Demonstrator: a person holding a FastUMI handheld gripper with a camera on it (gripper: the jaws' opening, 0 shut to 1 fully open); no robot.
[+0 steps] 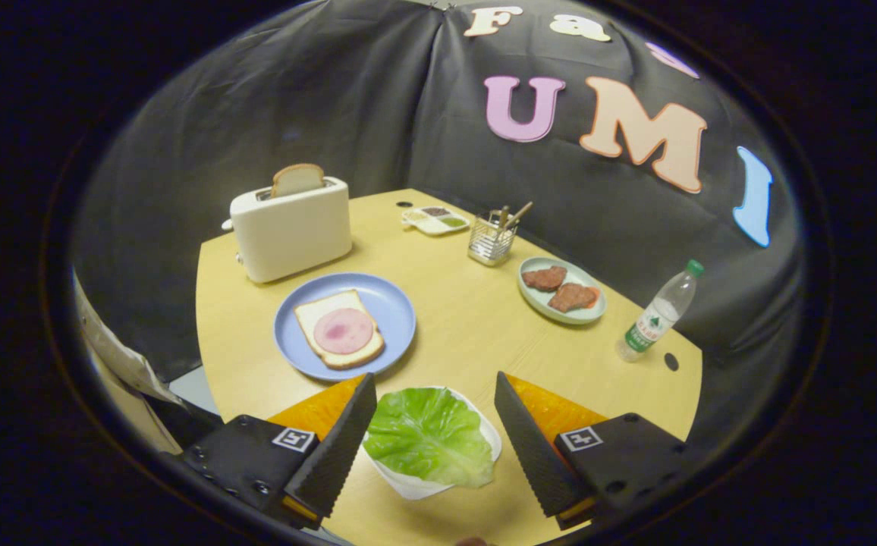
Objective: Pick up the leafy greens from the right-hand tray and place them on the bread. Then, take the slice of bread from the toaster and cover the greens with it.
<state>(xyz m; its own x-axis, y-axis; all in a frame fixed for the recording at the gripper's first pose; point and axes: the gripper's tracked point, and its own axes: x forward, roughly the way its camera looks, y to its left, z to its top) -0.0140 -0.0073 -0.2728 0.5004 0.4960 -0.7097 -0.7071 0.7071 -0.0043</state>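
- Between our fingers (435,425), which stand wide apart and hold nothing, the leafy greens (427,436) lie in a small white tray (416,484) at the near edge of the worktop (469,326).
- We judge the first step to be in hand: the greens are not yet lifted, and the fingers flank the tray without touching the leaf.
- Next we would need to lower, close on the leaf alone, not the tray's rim, and carry it far-left to the blue plate (393,303).
- There an open slice of bread (309,312) with a pink round of ham (343,331) waits.
- Beyond it, the white toaster (290,227) holds the second slice (297,179) upright in its slot.
- The worktop is pale wood; a meat plate (529,296), utensil holder (491,241), condiment tray (435,221) and water bottle (655,312) sit to the right, black cloth behind.
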